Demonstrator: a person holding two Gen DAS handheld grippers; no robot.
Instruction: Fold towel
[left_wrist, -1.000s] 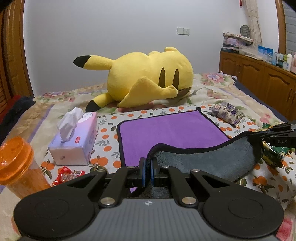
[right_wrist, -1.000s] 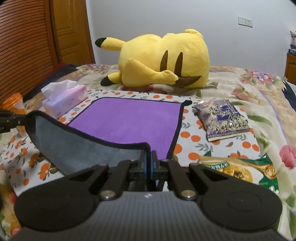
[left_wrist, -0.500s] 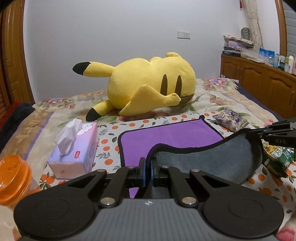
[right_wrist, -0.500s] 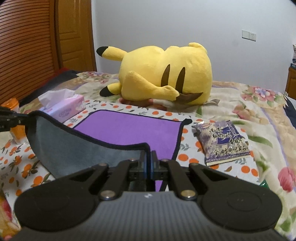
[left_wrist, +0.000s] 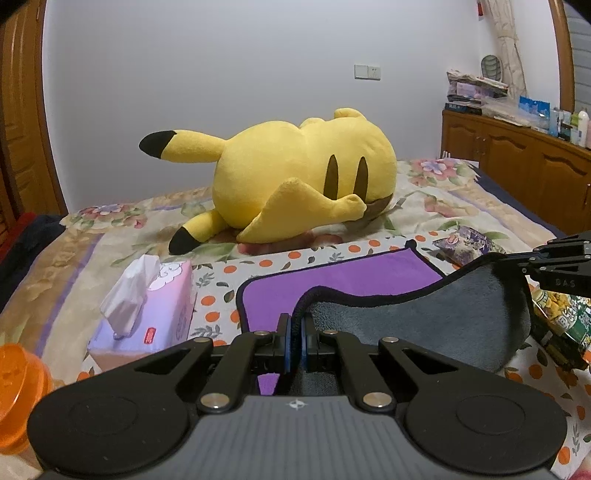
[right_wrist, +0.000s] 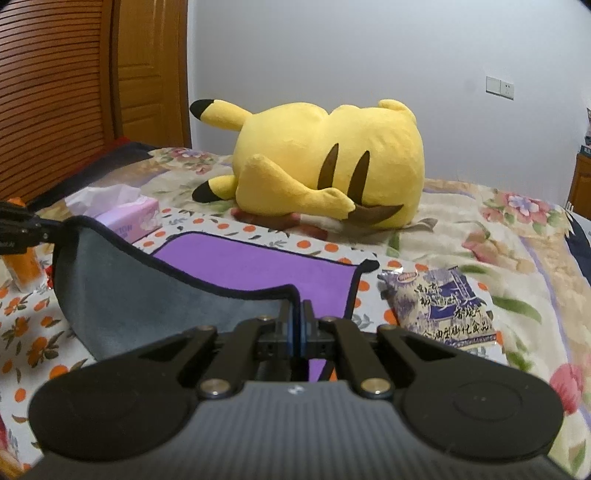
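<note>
1. The left claw (left_wrist: 295, 338) is pressed together on the near left corner of the towel (left_wrist: 343, 280), and the right claw (right_wrist: 297, 325) is pressed together on the near right corner.
2. Both corners are lifted above the bed (right_wrist: 480, 221), so the grey underside of the towel faces the cameras and sags between the two claws.
3. The far part of the towel lies flat, purple side up, on the cloth with orange dots (left_wrist: 218, 277).
4. To the left of the towel stand a pink tissue box (left_wrist: 155, 306) and an orange container (left_wrist: 18, 380).
5. To the right lies a purple snack bag (right_wrist: 443, 306).
6. Behind the towel a yellow plush toy (left_wrist: 295, 177) lies on its side on the bed.
</note>
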